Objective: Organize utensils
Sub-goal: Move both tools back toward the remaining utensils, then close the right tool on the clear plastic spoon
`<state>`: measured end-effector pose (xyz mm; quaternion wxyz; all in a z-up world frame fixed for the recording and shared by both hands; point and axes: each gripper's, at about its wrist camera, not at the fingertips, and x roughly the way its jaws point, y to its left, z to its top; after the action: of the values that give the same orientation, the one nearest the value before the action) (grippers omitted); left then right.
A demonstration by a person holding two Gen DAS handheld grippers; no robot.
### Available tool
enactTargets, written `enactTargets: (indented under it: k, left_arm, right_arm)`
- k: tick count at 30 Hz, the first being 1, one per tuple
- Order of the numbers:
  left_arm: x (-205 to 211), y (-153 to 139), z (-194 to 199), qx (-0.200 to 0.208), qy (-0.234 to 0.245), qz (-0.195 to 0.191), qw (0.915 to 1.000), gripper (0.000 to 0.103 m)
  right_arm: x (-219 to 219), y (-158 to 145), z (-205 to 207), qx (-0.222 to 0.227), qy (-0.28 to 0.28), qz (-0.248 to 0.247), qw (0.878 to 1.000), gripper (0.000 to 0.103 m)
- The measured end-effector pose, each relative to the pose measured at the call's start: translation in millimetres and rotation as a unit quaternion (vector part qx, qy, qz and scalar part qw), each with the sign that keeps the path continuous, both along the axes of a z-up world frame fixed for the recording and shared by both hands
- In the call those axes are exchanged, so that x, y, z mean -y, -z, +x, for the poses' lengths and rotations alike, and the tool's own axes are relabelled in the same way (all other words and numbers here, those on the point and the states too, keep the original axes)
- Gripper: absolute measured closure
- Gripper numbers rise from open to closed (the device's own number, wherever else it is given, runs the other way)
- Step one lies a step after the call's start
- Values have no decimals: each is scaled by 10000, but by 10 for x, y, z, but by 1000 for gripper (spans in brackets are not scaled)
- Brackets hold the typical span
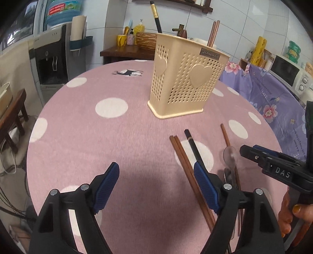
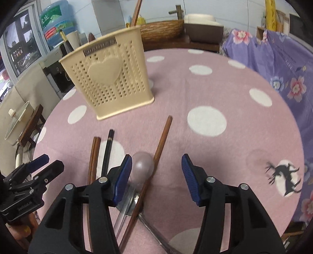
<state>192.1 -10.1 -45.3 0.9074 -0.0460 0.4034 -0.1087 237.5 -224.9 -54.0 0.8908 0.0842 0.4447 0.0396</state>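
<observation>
A cream perforated holder [image 1: 185, 78] [image 2: 109, 78] stands upright on the pink dotted tablecloth [image 1: 117, 136] [image 2: 205, 88], with a black chopstick [image 1: 156, 17] and brown chopsticks [image 1: 213, 33] sticking out of it. Loose on the cloth lie a brown chopstick pair [image 1: 182, 156] [image 2: 93, 156], a black chopstick [image 1: 192, 144] [image 2: 108, 148], a single brown chopstick [image 2: 162, 140] and a clear spoon [image 2: 142, 166] over a metal utensil [image 2: 129, 199]. My left gripper [image 1: 156, 165] is open, with the brown pair just inside its right finger. My right gripper [image 2: 156, 157] is open above the clear spoon and the single chopstick.
A purple floral cloth [image 1: 273, 97] [image 2: 273, 68] drapes furniture to the right, with a microwave [image 1: 289, 72] behind it. A water dispenser [image 1: 52, 58] and a wooden stool [image 1: 13, 113] stand off the table's left edge. A hand [image 1: 293, 211] holds the right gripper.
</observation>
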Motion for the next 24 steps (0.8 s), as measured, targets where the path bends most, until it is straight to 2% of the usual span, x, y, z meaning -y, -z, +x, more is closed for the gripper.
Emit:
enactTargets:
  k: [4, 11, 18, 20, 24]
  left_arm:
    - [-26, -5, -51, 59, -32, 1, 10000, 26]
    - [-122, -16, -86, 145, -92, -60, 9998, 26]
    - [-224, 29, -64, 95, -153, -133, 9997, 26]
    - [-242, 36, -61, 86, -137, -159, 9997, 26]
    - [-260, 66, -52, 53, -106, -183, 9998, 26]
  right_arm:
    - [-132, 50, 8, -126, 57, -28, 9999, 50]
    - [-406, 160, 105, -299, 242, -532, 9978, 50]
    - [-486, 232, 191, -499, 400, -771, 9950, 50]
    - [-491, 237, 198, -498, 454, -801, 9945, 52]
    - [-533, 227, 209, -489, 487, -875, 9938, 63]
